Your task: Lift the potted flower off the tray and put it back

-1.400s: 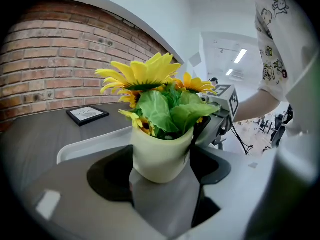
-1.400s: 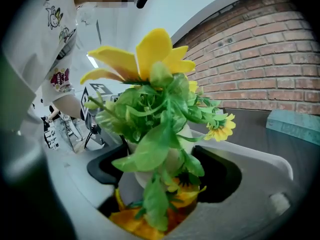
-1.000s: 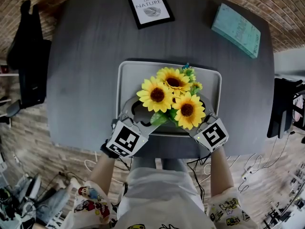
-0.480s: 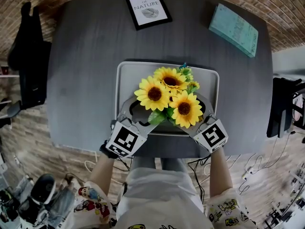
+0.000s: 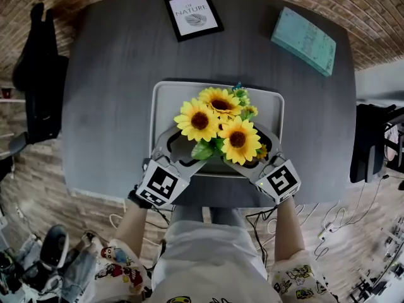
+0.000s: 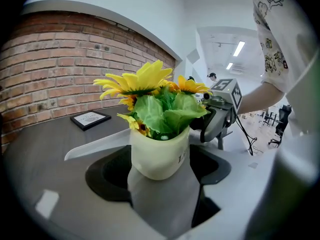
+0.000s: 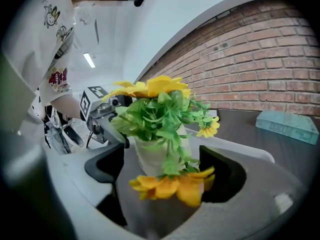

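One dark table (image 5: 107, 93) is being covered at its near middle by a grey tray (image 5: 161, 106), on which the potted sunflowers (image 5: 218, 122) are being stood. Their cream pot (image 6: 160, 156) is being clasped by the left gripper (image 5: 182, 149). The right gripper (image 5: 249, 150) is being opened around it, with its jaws clear of the pot.

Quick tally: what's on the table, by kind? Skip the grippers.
Tray: 1
Potted flower: 1
Framed print: 1
Teal book: 1
Total: 4
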A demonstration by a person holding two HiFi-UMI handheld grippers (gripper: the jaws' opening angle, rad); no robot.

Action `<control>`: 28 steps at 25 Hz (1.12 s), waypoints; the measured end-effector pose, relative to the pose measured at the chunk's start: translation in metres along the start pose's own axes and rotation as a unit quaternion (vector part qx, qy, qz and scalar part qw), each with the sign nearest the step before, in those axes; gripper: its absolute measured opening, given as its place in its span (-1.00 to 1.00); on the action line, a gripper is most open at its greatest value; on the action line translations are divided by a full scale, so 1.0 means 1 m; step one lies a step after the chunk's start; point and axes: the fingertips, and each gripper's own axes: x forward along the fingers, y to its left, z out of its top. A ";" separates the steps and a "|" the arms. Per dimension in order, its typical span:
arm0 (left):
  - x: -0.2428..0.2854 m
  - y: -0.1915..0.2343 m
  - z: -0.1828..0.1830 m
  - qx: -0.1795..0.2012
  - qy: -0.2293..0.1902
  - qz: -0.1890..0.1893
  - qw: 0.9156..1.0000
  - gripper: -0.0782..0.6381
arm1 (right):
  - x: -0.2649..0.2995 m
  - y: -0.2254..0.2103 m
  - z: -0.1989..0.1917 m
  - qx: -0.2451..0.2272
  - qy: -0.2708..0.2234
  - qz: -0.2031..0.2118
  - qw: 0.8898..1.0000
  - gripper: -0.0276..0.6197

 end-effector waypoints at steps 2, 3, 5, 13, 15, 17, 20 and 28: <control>-0.003 -0.001 0.001 0.000 0.000 0.003 1.000 0.25 | -0.006 0.002 0.002 0.002 -0.001 -0.004 1.000 0.53; -0.005 -0.001 0.003 -0.002 -0.002 0.005 1.000 0.25 | -0.009 0.002 0.003 0.001 -0.002 -0.006 1.000 0.53; -0.010 -0.002 0.005 -0.006 -0.005 0.012 1.000 0.25 | -0.015 0.004 0.005 -0.001 -0.004 -0.009 1.000 0.53; -0.032 -0.003 0.021 0.002 -0.020 0.036 0.999 0.25 | -0.037 0.004 0.024 -0.004 -0.022 -0.025 0.999 0.53; -0.035 -0.003 0.031 0.007 -0.030 0.044 0.999 0.25 | -0.044 0.001 0.031 -0.007 -0.031 -0.031 0.999 0.53; -0.039 -0.005 0.042 0.011 -0.038 0.050 0.998 0.25 | -0.054 0.001 0.037 -0.002 -0.039 -0.035 0.999 0.53; -0.047 -0.005 0.061 0.014 -0.057 0.060 0.996 0.25 | -0.066 0.001 0.050 -0.004 -0.057 -0.042 0.998 0.53; -0.080 -0.010 0.107 0.006 -0.108 0.082 0.991 0.20 | -0.097 0.013 0.103 -0.026 -0.107 -0.053 0.992 0.40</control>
